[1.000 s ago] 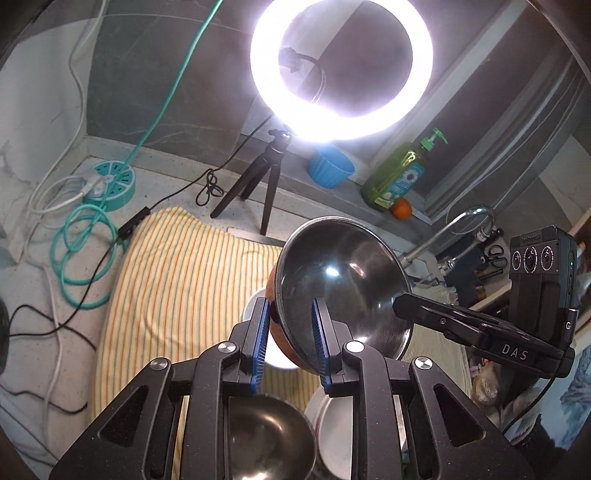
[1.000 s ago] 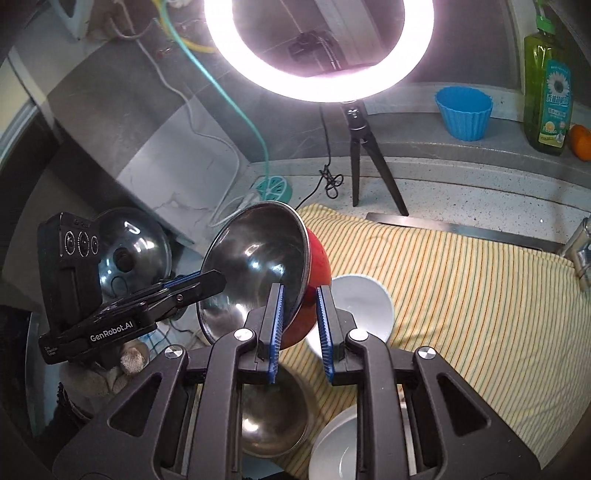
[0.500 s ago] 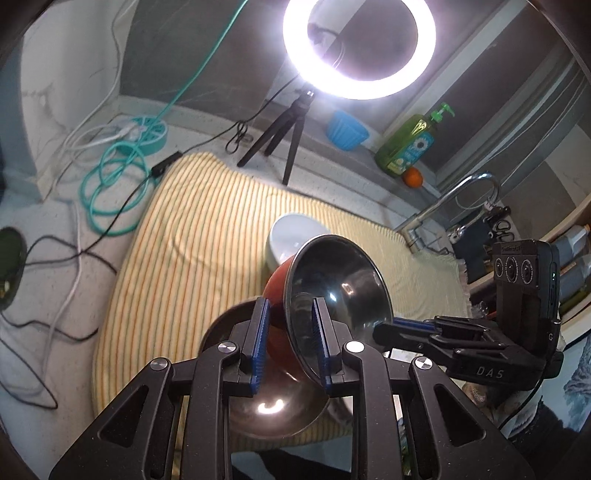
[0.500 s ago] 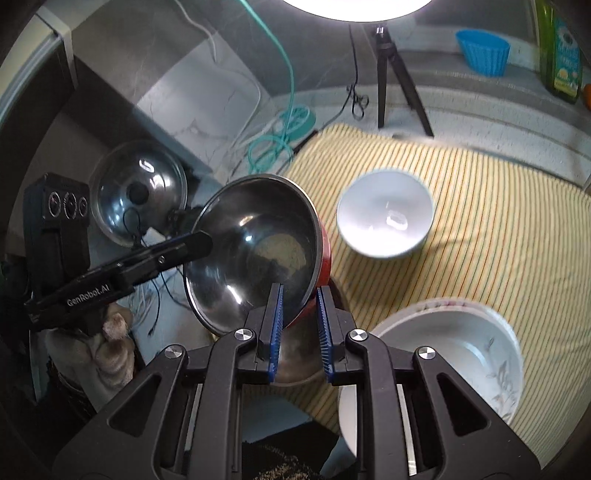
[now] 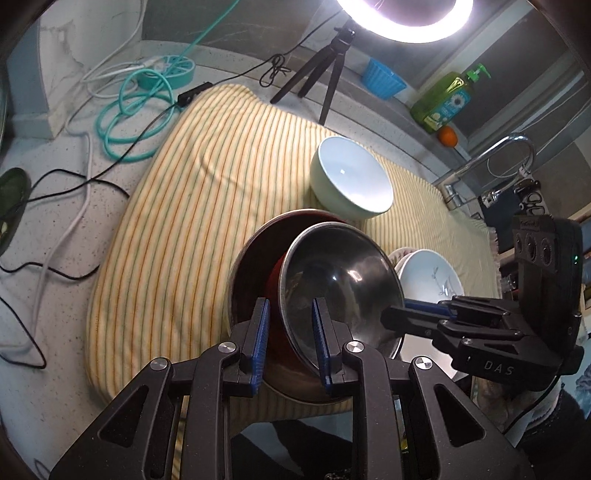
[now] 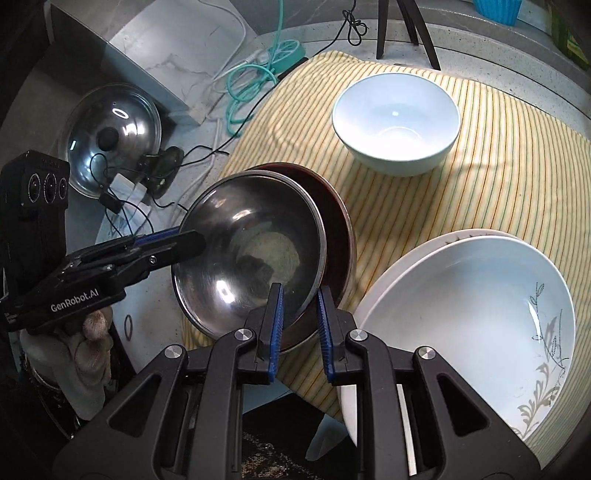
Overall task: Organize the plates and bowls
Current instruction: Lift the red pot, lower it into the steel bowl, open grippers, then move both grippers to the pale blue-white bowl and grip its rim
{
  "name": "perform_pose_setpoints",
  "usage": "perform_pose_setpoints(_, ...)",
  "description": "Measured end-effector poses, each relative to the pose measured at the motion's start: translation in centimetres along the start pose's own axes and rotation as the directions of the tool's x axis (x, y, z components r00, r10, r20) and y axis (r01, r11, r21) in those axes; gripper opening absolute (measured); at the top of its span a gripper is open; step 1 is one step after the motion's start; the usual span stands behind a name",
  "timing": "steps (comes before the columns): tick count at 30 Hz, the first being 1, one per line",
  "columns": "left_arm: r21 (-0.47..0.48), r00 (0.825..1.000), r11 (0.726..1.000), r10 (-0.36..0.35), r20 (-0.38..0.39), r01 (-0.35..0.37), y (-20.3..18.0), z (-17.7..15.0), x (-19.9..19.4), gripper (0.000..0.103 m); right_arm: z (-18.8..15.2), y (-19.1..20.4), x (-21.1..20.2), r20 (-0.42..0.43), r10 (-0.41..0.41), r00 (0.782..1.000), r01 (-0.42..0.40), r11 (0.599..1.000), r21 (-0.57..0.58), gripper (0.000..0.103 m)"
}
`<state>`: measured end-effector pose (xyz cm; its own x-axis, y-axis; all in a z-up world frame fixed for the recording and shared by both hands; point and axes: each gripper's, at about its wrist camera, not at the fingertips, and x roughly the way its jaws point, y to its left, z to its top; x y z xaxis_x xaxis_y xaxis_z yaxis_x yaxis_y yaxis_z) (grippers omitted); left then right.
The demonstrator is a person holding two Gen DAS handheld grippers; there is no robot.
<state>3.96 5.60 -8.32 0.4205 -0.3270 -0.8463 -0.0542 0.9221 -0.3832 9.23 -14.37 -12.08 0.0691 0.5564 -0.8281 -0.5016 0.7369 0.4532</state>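
The steel bowl with the red outside (image 5: 340, 284) (image 6: 251, 254) is sitting tilted inside a larger steel bowl (image 5: 255, 266) (image 6: 340, 236), which is resting near the front edge of the yellow striped cloth (image 5: 192, 192) (image 6: 498, 155). Both grippers are clamping the inner bowl's rim from opposite sides. The left gripper (image 5: 290, 341) (image 6: 184, 236) is pinching the rim with one blue pad inside the steel hollow and the other against the red outer wall. The right gripper (image 6: 298, 325) (image 5: 399, 312) is gripping the rim on the far side in the same way, one pad inside and one outside.

Just beside the bowls, at the cloth's front right, a white plate with a grey leaf pattern (image 6: 480, 317) (image 5: 432, 277) is lying stacked on another white plate. Farther back on the cloth, a pale blue-white ceramic bowl (image 5: 351, 181) (image 6: 397, 122) is standing upright, apart from the rest.

Off the cloth, a teal coiled hose (image 5: 129, 122) (image 6: 247, 88) is lying on the speckled counter, with a steel pot lid (image 6: 114, 136) leaning near it. At the back, a ring light (image 5: 402, 22) is glowing on a small black tripod (image 5: 325, 77), with a blue ribbed cup (image 5: 382, 79), a green dish-soap bottle (image 5: 443, 101) and a small orange (image 5: 447, 136) lined along the ledge. A chrome faucet (image 5: 491, 162) is arching at the right.
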Motion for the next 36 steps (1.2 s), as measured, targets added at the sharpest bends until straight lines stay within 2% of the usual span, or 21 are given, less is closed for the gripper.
perform_pose_setpoints(16, 0.008, 0.999, 0.999, 0.041, -0.018, -0.041, 0.4, -0.1, 1.1, 0.021, 0.7, 1.3, 1.1, 0.003, -0.103, 0.995, 0.103, 0.991, -0.083, 0.022)
perform_pose_setpoints(19, 0.016, 0.999, 0.999, 0.042, -0.019, -0.041, 0.3, 0.0, 1.1, 0.021, 0.8, 1.3, 1.2, 0.004, -0.084, 0.996, 0.084, 0.993, -0.079, 0.031)
perform_pose_setpoints(22, 0.022, 0.999, 0.999, 0.048, -0.024, -0.047, 0.3, -0.1, 1.1, 0.021, 0.8, 1.6, 1.3, 0.004, -0.094, 0.996, 0.094, 0.991, -0.094, 0.033)
perform_pose_setpoints(29, 0.019, 0.999, 0.999, 0.034, -0.029, -0.034, 0.4, 0.0, 0.6, 0.023, 1.2, 1.8, 0.7, 0.013, -0.066, 0.998, 0.066, 0.994, -0.092, 0.049)
perform_pose_setpoints(36, 0.013, 1.0, 1.0, 0.007, -0.019, -0.007, 0.2, 0.4, -0.1, 0.023, 1.5, 1.4, -0.4, 0.022, -0.028, 0.999, 0.029, 0.997, -0.078, 0.051)
